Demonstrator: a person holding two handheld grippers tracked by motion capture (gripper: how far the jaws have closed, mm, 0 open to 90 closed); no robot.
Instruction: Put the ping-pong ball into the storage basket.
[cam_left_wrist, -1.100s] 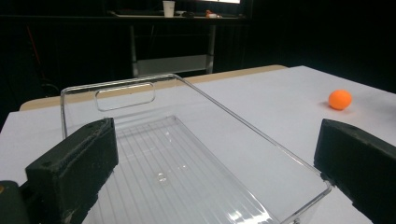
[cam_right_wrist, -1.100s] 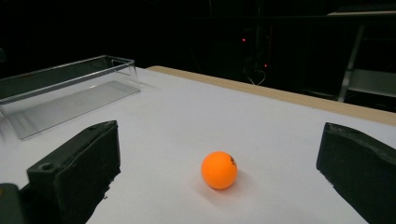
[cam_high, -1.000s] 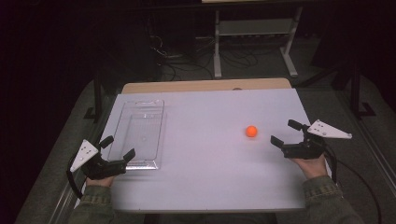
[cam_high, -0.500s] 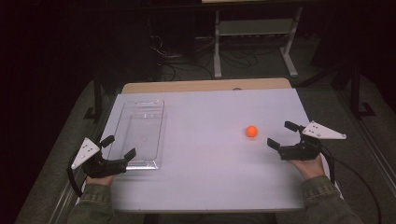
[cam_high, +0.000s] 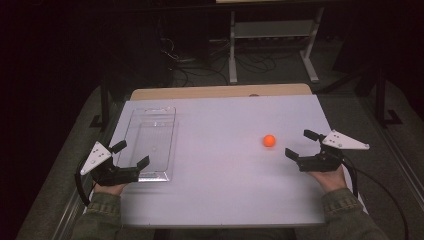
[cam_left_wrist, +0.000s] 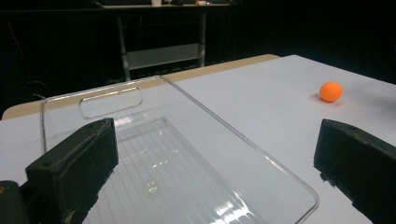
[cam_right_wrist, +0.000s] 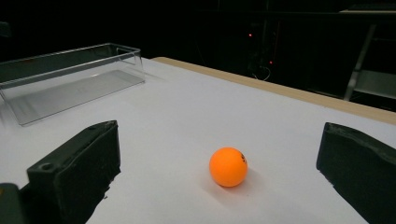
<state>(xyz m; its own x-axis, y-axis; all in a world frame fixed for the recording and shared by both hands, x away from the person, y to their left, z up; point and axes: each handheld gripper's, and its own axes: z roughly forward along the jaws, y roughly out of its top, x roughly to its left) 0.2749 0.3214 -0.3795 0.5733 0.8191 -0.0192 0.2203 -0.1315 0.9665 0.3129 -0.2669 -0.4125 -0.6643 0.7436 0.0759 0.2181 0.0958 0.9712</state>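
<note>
Right gripper (cam_high: 303, 144) is sitting low over the table (cam_high: 225, 190) on the right side, jaws spread wide, holding nothing. The ball (cam_high: 269, 140) is lying on the table just ahead of it, toward the table's middle, not touching either jaw. In the right gripper view the ball (cam_right_wrist: 228, 166) is showing between the two jaws but farther out than their tips, resting on the white surface with a small dark mark on its upper right side. The tray (cam_right_wrist: 70, 79) is sitting well beyond it at the far left of that view.

Left gripper (cam_high: 134, 154) is hovering at the tray's near end on the left side of the table, jaws also wide, gripping nothing. In the high view one jaw is lying over the tray's (cam_high: 150, 142) near right corner, the other just off its left edge; can't tell whether either is touching the plastic. In the left gripper view the clear tray (cam_left_wrist: 187, 154) is running away between the jaws, empty, with a handle slot at its far end. The ball (cam_left_wrist: 330, 91) is showing far off to the right, well apart from the tray.

Both hands are coming in from the bottom edge in green sleeves (cam_high: 102, 215). A cable (cam_high: 385, 187) is trailing off the right gripper across the table's edge
</note>
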